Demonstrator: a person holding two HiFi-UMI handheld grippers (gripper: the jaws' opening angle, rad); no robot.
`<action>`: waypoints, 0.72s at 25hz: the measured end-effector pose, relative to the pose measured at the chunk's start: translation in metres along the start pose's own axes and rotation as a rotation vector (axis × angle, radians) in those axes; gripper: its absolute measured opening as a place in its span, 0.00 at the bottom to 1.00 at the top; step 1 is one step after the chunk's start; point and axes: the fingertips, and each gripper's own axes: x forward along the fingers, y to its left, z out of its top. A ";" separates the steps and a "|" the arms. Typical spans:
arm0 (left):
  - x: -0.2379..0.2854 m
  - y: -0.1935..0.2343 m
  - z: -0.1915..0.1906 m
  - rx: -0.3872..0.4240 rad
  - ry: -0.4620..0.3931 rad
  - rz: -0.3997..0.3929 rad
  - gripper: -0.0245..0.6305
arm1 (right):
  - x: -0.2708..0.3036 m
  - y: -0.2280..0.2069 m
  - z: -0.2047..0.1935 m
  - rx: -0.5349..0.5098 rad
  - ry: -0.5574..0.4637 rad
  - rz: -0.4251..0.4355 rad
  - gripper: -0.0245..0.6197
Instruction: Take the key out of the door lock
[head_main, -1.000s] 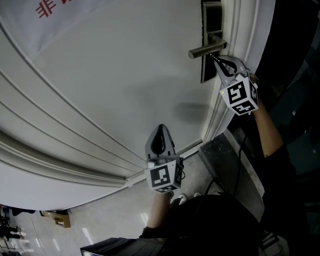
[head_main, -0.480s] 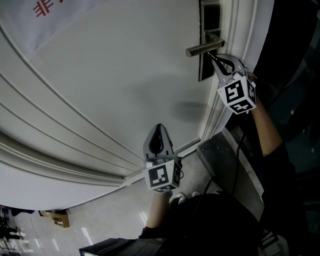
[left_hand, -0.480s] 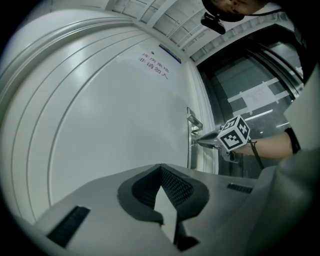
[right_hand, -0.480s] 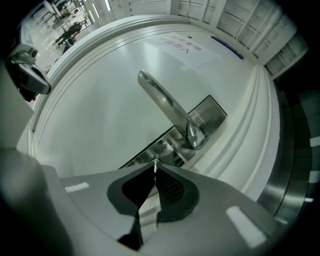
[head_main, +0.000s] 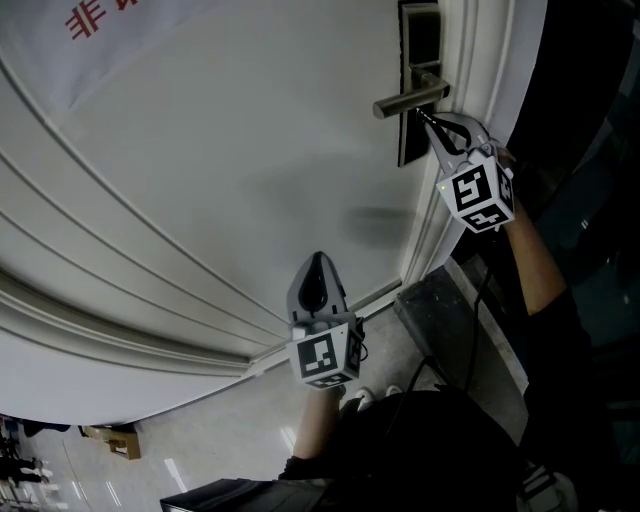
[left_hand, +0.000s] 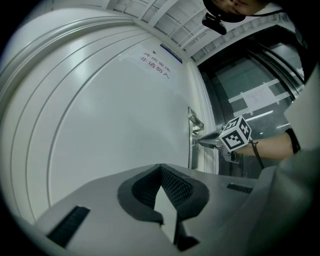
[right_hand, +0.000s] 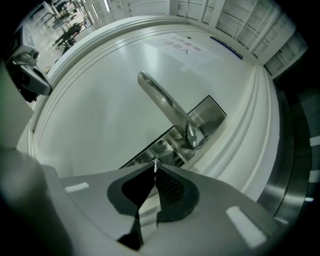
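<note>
- Right gripper view: we hold the right gripper (right_hand: 155, 169) level against the dark lock plate (right_hand: 146, 151), its jaws pinched shut on a thin, toothed sliver of bright metal that we take for the key (right_hand: 156, 163), which sits in the lock just under the lever handle (right_hand: 165, 107)
- We grip at the very tips, it seems, because the key's head offers little to hold and the handle crowds the space above
- Our left gripper (head_main: 319, 258) hangs well apart, low beside the door (head_main: 230, 150), jaws closed on nothing; we judge it parked clear, since one hand suffices here
- Materials: rounded, brushed steel for the handle; a flat, glossy rectangular plate; a smooth white door ringed with ridged mouldings; dark, finely dimpled jaw pads
- By our reading the pull-out is not yet done
</note>
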 end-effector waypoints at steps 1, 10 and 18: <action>0.000 0.000 -0.001 0.001 0.001 -0.001 0.03 | 0.000 0.000 0.000 -0.006 0.001 0.003 0.05; 0.004 0.006 -0.004 -0.004 0.010 -0.005 0.03 | -0.001 0.000 0.000 -0.029 -0.009 0.011 0.05; 0.011 0.001 -0.006 -0.017 0.013 -0.017 0.03 | 0.002 0.000 0.000 0.042 -0.012 0.016 0.05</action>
